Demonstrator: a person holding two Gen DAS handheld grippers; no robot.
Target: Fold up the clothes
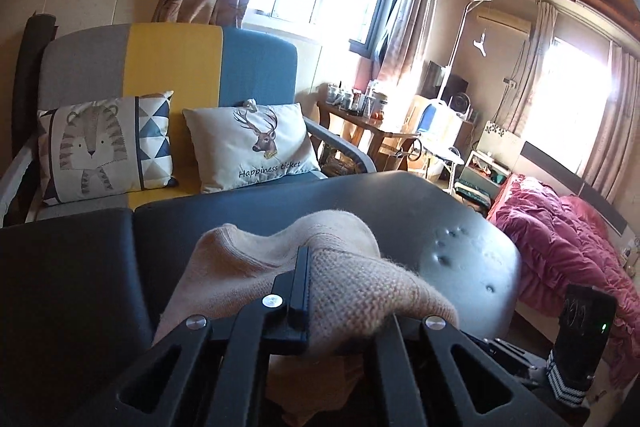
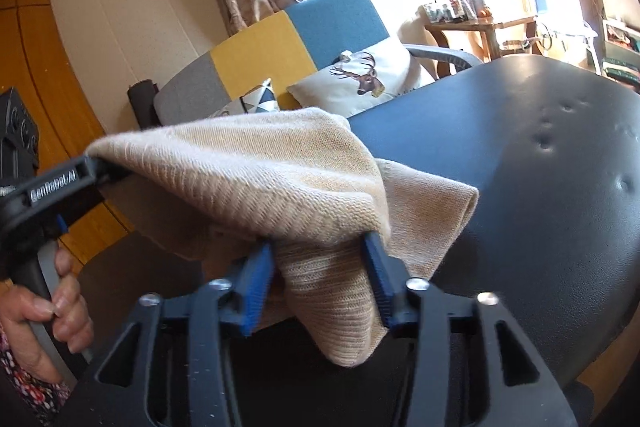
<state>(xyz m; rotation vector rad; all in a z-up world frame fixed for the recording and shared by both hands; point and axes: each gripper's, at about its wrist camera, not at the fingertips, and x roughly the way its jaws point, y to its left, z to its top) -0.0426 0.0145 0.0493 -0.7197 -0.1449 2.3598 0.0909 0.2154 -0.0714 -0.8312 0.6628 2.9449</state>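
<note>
You are early in the fold, by the look of it: the knit (image 2: 256,179) is bunched and lifted, not laid flat, and no clean crease or squared edge shows anywhere. Your left gripper (image 1: 300,267) has its jaws pressed together on a fold of the beige knit, and in the right wrist view you can see that same gripper at the left edge pinching a corner and holding it up off the table (image 2: 540,187), with your hand (image 2: 44,311) around its handle. Your right gripper (image 2: 320,267) stands with its blue pads (image 2: 256,283) spread apart; a hanging lobe of the knit sags between them, but the pads do not appear to press on it, so I judge that side as not gripped. The knit itself hangs in a drape between the two grippers, above the near edge of the dark padded table, with one flap resting on the surface just beyond the right gripper. What is left is most of the job: you need a second hold on the cloth, then spread it flat on the table, and only then make the folds. How much of the garment hangs below the table edge cannot be told from these views.
</note>
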